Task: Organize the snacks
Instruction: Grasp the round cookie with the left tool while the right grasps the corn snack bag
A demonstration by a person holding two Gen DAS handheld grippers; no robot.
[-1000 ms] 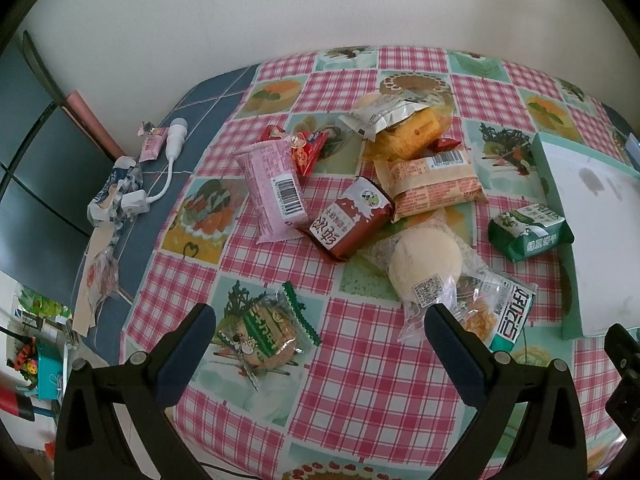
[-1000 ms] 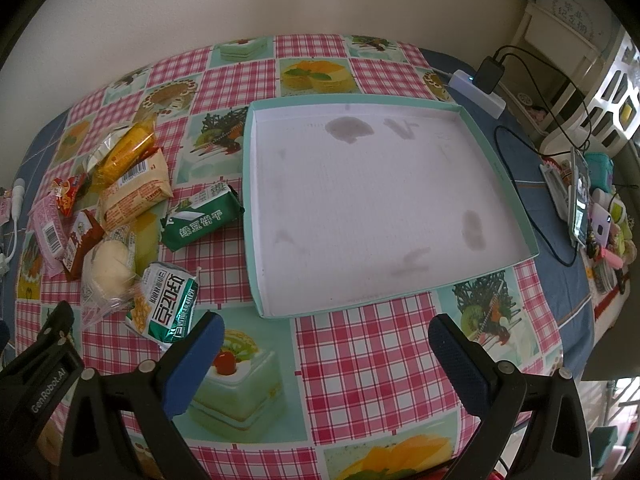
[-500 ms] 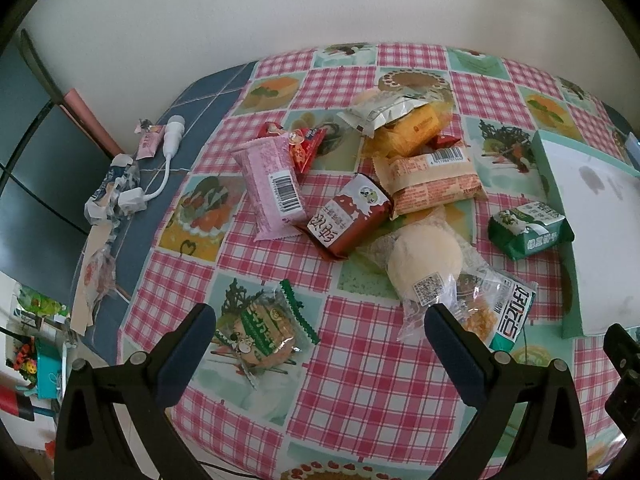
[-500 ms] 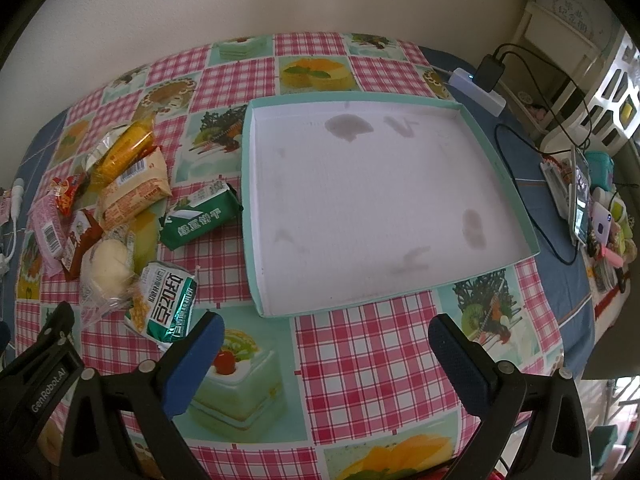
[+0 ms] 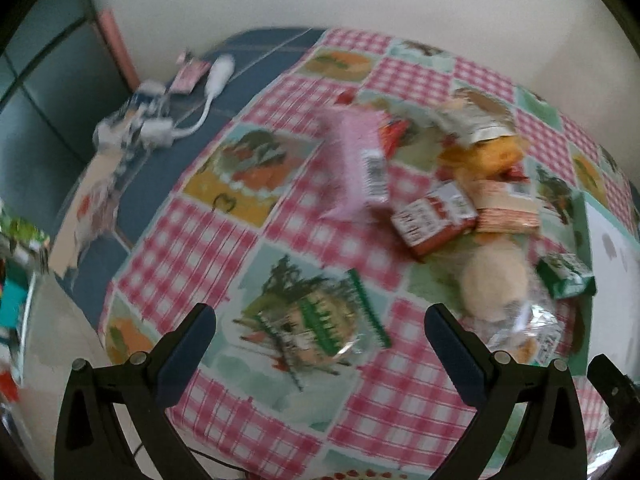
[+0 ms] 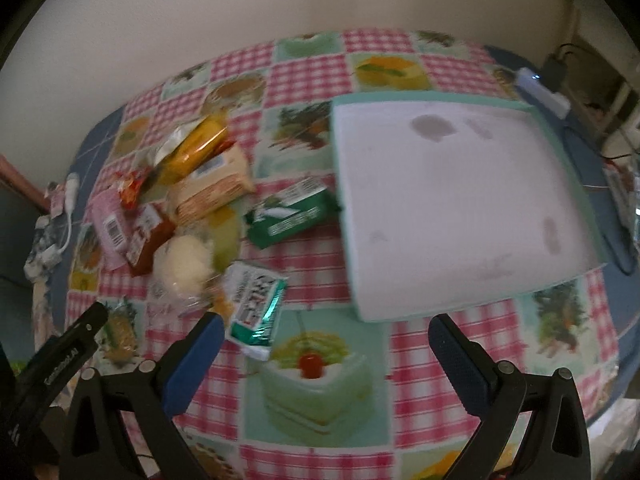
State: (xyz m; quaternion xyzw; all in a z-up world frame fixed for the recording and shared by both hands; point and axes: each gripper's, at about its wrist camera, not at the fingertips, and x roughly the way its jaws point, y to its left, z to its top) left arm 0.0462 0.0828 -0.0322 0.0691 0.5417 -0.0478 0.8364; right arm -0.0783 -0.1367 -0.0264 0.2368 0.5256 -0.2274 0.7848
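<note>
tray point(image 6: 460, 200) whole from right wrist only

On the checked pink tablecloth point(image 6: 440, 360) I count ten wrapped snacks: three green packets point(image 6: 294, 216), one pink packet point(image 5: 356, 164), one red-brown carton point(image 5: 434, 220), five others. There is one shallow white tray with a teal rim point(image 6: 452, 200), and two black grippers.
</note>
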